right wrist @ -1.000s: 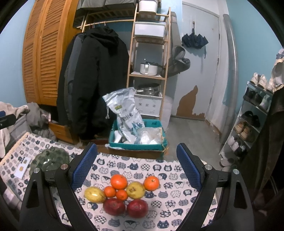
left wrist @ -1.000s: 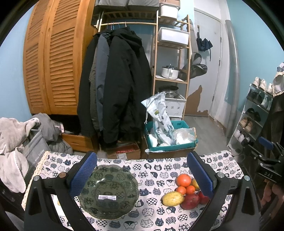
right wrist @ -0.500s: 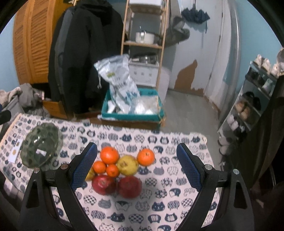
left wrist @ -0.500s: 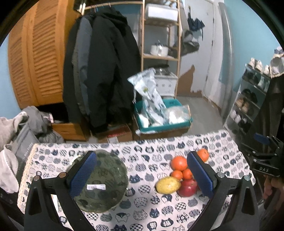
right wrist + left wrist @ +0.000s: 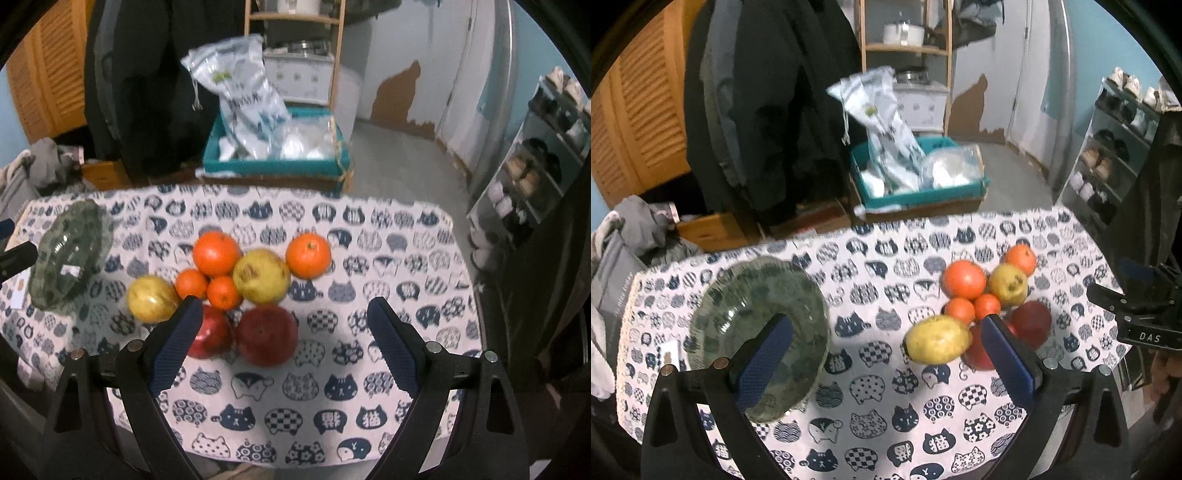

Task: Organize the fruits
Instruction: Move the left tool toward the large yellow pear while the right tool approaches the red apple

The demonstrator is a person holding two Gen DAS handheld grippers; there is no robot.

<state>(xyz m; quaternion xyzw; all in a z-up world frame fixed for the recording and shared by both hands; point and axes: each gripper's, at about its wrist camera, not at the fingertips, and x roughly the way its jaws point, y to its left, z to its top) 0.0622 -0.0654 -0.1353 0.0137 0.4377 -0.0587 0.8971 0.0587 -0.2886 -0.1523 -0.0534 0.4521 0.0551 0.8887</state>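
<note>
Spread over the table: a white cloth, matte, printed with navy cat heads in checks, dots and flowers. Toward its left end, a round green glass bowl, mottled, ribbed at the rim, glinting in spots. Toward the right, the fruit cluster, packed so that neighbours touch: two large oranges, smooth and round, one of them set a little off to the right; two small mandarins side by side; a yellow-green pear with brown blemishes; an oblong yellow fruit at the left edge of the pile; two dark red apples, glossy, nearest the cameras.

Left gripper: spread wide, holding nothing, its blue textured pads standing in front of the bowl and the apples. Right gripper: likewise wide open and empty, poised above the near apples.

Partly hidden: one apple behind a blue pad in each view; a pale card beside the bowl, cut by the left finger. Soft with motion blur: the fruit skins, the bowl's pattern. Beyond the table, a teal crate with a printed plastic sack, only roughly legible.

Compared with a second ago: both cameras tipped further down, more tabletop and less wardrobe in frame, fruit and bowl larger and higher between the fingers, arrangement of the pile unchanged.
</note>
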